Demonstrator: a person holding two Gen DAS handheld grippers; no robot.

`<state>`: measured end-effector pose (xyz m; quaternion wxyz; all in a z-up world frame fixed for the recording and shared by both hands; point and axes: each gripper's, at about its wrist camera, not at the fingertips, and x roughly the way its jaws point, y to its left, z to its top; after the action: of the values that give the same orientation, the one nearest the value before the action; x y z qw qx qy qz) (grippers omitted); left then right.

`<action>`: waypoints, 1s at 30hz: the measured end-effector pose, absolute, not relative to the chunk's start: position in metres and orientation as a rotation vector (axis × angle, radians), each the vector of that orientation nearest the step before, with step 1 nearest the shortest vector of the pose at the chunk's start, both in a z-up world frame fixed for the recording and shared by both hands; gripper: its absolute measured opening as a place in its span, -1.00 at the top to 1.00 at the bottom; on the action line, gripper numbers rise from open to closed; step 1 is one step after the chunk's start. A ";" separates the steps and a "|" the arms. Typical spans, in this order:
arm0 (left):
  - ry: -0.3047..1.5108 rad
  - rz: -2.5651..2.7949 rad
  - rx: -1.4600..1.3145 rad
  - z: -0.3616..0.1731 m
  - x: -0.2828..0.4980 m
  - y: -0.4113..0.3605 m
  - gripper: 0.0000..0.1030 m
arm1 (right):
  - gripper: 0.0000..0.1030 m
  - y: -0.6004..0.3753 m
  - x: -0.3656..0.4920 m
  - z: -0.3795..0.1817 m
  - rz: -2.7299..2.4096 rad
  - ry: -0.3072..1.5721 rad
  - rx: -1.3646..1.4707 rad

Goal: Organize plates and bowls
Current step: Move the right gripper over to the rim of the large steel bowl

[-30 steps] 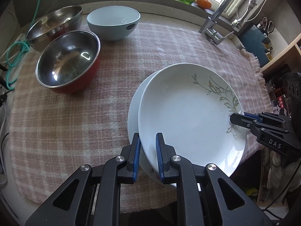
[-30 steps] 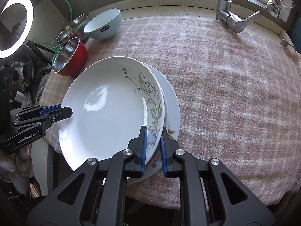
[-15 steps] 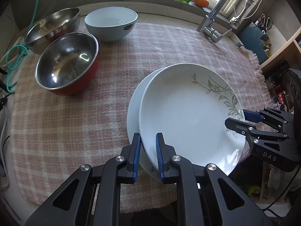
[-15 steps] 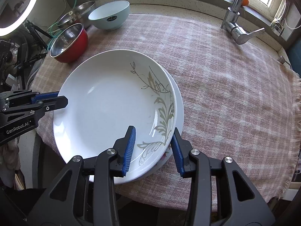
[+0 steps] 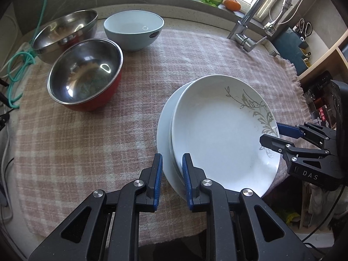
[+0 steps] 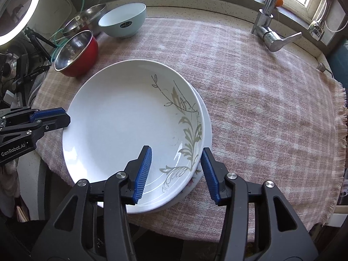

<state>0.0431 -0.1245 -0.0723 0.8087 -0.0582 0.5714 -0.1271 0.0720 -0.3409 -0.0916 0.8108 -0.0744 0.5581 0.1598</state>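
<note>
While the leaf-patterned plate lies on a plain white plate at the table's near edge, the right claw is opening, pads clear of the rim between them. The left claw is also opening, slightly parted, astride both rims at lower centre.

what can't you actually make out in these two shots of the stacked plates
- Lower plate: both views, the top plate covers all but its rim, so its pattern is hidden.
- Steel bowl at the back: right view, the red bowl and pale bowl block most of it.
- Pale bowl's dark label: both views, too small to read.
</note>
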 end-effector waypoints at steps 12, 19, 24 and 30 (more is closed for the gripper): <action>1.133 -0.109 -0.234 -0.038 0.045 -0.082 0.63 | 0.02 -0.325 0.102 -0.048 0.514 1.113 -0.116; 1.100 0.055 -0.308 -0.032 0.051 -0.040 0.53 | 0.01 -0.303 0.130 -0.029 0.628 1.080 -0.081; 1.090 0.127 -0.323 -0.027 0.066 -0.009 0.36 | 0.01 -0.280 0.149 -0.020 0.672 1.084 -0.021; 1.065 0.129 -0.287 -0.020 0.097 0.020 0.16 | 0.01 -0.246 0.169 -0.003 0.661 1.024 -0.019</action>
<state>0.0969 0.0195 -0.0204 0.8497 -0.1362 0.5056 0.0611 0.1690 -0.2464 -0.0031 0.8200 -0.0089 0.4809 0.3102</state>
